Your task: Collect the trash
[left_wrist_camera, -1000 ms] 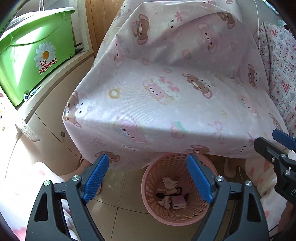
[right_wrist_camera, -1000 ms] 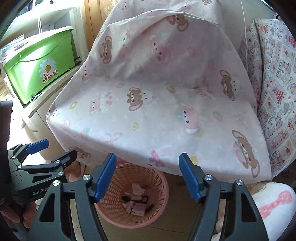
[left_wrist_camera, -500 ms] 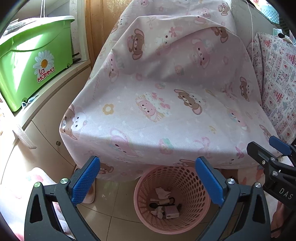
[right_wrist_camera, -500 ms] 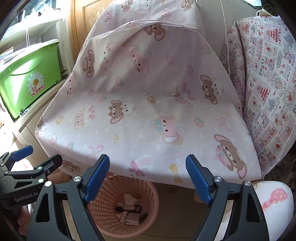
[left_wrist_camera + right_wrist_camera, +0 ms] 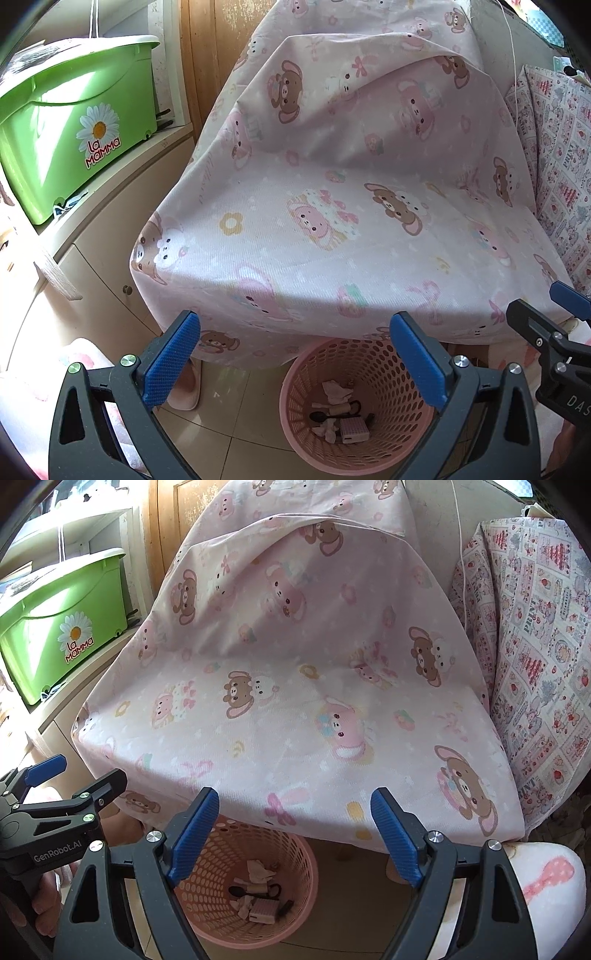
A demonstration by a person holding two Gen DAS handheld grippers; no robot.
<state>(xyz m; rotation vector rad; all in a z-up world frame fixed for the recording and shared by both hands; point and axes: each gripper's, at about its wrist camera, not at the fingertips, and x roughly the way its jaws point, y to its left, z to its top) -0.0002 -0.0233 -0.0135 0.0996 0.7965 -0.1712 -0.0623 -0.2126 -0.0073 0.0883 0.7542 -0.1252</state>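
Observation:
A pink perforated trash basket [image 5: 384, 373] stands on the tiled floor, partly under the front edge of a cloth-covered seat [image 5: 332, 221]. Inside lie crumpled paper bits, a dark spoon-like piece and a small pink-white box [image 5: 352, 430]. The basket also shows in the right wrist view [image 5: 295, 886]. My left gripper [image 5: 295, 354] is open and empty, above and in front of the basket. My right gripper [image 5: 295, 834] is open and empty, above the basket's right side. Each gripper shows at the edge of the other's view.
A green lidded "La Mamma" box [image 5: 74, 125] sits on a cream cabinet [image 5: 110, 236] at the left. A patterned quilt [image 5: 535, 646] hangs at the right. A pink slipper [image 5: 186, 387] lies on the floor left of the basket.
Both grippers have pulled back and tilted up, so the basket sits lower in view and more of the seat shows. The left gripper's jaws have opened wider.

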